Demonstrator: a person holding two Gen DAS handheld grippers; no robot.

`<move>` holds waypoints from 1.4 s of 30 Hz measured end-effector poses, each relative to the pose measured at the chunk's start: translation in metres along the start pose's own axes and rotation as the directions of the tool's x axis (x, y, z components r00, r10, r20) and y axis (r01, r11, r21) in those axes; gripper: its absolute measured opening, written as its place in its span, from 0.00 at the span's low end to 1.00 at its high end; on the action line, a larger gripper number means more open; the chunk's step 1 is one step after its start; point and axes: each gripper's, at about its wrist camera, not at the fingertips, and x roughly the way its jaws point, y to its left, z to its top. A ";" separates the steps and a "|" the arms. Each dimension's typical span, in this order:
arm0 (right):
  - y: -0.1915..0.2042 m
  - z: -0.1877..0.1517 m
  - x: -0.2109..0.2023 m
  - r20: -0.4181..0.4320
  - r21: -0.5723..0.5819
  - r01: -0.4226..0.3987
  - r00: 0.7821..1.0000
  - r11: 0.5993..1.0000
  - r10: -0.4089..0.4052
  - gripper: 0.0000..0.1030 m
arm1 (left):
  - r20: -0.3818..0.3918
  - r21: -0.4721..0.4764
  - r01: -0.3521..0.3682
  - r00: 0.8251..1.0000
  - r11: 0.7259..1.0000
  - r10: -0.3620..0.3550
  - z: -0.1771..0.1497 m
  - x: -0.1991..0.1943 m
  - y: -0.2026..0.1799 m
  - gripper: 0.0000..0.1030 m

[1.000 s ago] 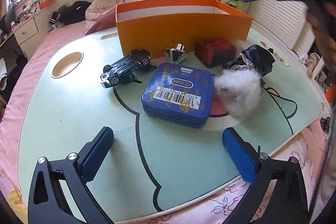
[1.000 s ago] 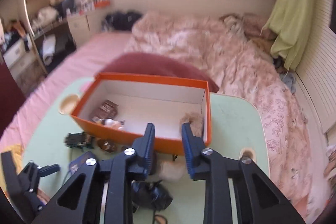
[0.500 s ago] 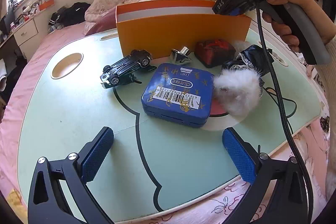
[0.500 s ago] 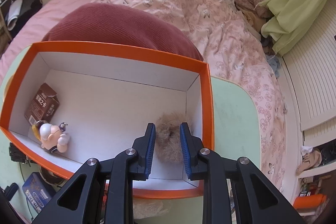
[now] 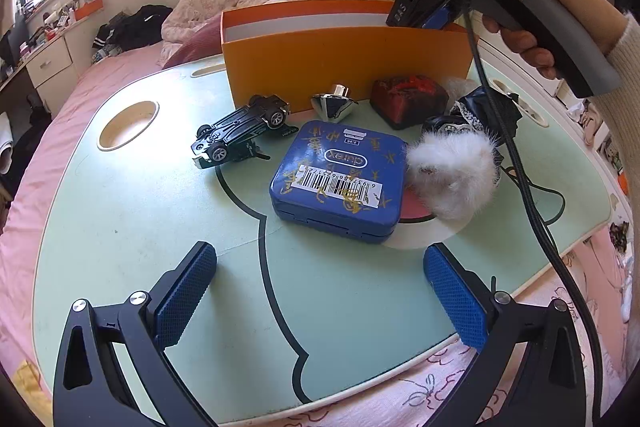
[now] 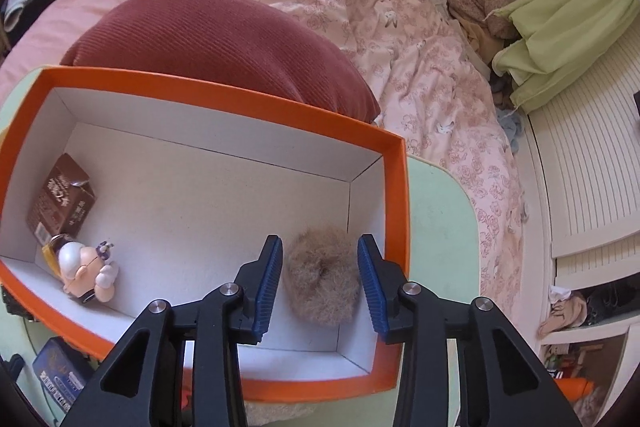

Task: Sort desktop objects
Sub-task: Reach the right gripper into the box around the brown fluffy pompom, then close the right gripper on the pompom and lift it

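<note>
My right gripper (image 6: 320, 283) hangs over the right end of the orange box (image 6: 396, 211), pointing steeply down into it, and its jaws are opening. The tan fluffy pom-pom (image 6: 322, 275) lies between them on the white floor of the box, close to the right wall. It is a rounded ball with no clear long axis; a dark dimple near its middle faces up toward my camera. There is a thin gap between the fur and the left pad, and the right pad is at most brushing the fur, so I am no longer pinching it. At the left end of the box lie a brown carton (image 6: 60, 203) and a small figurine (image 6: 86, 273), well apart from the pom-pom. My left gripper (image 5: 320, 291) hovers low over the green worktop (image 5: 120, 211) with its jaws spread wide and nothing between them. Ahead of it lies a blue tin (image 5: 340, 179), with a white fluffy ball (image 5: 452, 175) touching its right side and an overturned black toy car (image 5: 240, 131) to its left. From there my right hand (image 5: 528, 15) shows above the box's right corner.
</note>
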 end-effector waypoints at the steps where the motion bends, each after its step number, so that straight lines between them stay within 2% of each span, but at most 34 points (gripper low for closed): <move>1: 0.001 0.002 0.004 -0.014 0.000 -0.002 1.000 1.000 0.002 0.36 | 0.000 0.000 0.000 1.000 1.000 0.000 0.000 0.000 0.000 1.00; 3: 0.001 0.005 0.015 -0.052 0.008 0.011 0.999 1.000 -0.010 0.37 | 0.001 0.001 -0.001 1.000 1.000 0.001 0.000 -0.001 0.000 1.00; 5: 0.002 0.006 0.023 -0.073 0.011 0.060 0.996 0.998 -0.059 0.36 | 0.002 0.001 -0.002 1.000 1.000 0.002 0.000 -0.002 0.000 1.00; 6: -0.001 0.006 0.024 -0.072 0.033 0.044 0.997 0.998 -0.041 0.31 | 0.003 0.001 -0.002 1.000 1.000 0.002 0.000 -0.002 0.000 1.00; 8: -0.005 0.006 0.025 -0.079 0.048 0.003 0.997 0.999 0.000 0.28 | 0.003 0.002 -0.003 1.000 1.000 0.003 0.000 -0.003 0.000 1.00; 14: -0.003 0.002 0.024 -0.072 0.008 0.021 0.997 1.000 -0.020 0.22 | 0.003 0.001 -0.002 1.000 1.000 0.002 0.001 -0.004 0.000 1.00; 17: -0.001 -0.001 0.023 -0.048 0.009 0.036 0.998 0.999 -0.036 0.20 | 0.003 0.001 -0.002 1.000 1.000 0.002 0.001 -0.004 0.000 1.00; 18: -0.001 -0.001 0.021 -0.035 0.015 0.034 0.999 0.999 -0.033 0.16 | 0.003 0.000 -0.002 1.000 1.000 0.002 0.001 -0.004 0.000 1.00; 23: -0.010 -0.004 0.003 0.052 0.051 -0.011 0.999 0.999 0.008 0.10 | 0.004 0.000 -0.002 1.000 1.000 0.002 0.001 -0.004 0.000 1.00; 25: -0.013 -0.006 -0.007 0.086 0.059 -0.010 0.996 0.998 0.005 0.01 | 0.004 0.001 -0.003 1.000 1.000 0.003 0.001 -0.004 0.000 1.00; 30: -0.014 -0.018 -0.036 0.193 0.046 0.015 0.981 0.999 -0.024 0.01 | 0.004 0.001 -0.002 1.000 1.000 0.002 0.001 -0.004 0.000 1.00; 34: -0.012 -0.028 -0.046 0.221 0.038 0.021 0.975 0.999 -0.029 0.01 | 0.004 0.001 -0.002 1.000 1.000 0.002 0.000 -0.004 0.001 1.00; 35: -0.011 -0.028 -0.047 0.209 0.028 0.017 0.978 0.999 -0.023 0.01 | 0.004 0.001 -0.002 1.000 1.000 0.002 0.000 -0.004 0.001 1.00; 36: -0.011 -0.027 -0.046 0.189 0.022 0.009 0.982 1.000 -0.013 0.06 | 0.004 0.001 -0.002 1.000 1.000 0.002 0.000 -0.004 0.001 1.00; 37: -0.013 -0.025 -0.044 0.174 0.025 -0.001 0.985 1.000 -0.003 0.22 | 0.005 0.001 -0.002 1.000 1.000 0.002 0.000 -0.004 0.001 1.00; 39: -0.017 -0.022 -0.043 0.155 0.039 -0.003 0.988 0.999 -0.003 0.44 | 0.005 0.001 -0.002 1.000 1.000 0.002 0.000 -0.004 0.001 1.00; 42: -0.024 -0.016 -0.037 0.137 0.052 -0.011 0.991 0.999 0.004 0.43 | 0.005 0.001 -0.001 1.000 1.000 0.001 0.000 -0.004 0.001 1.00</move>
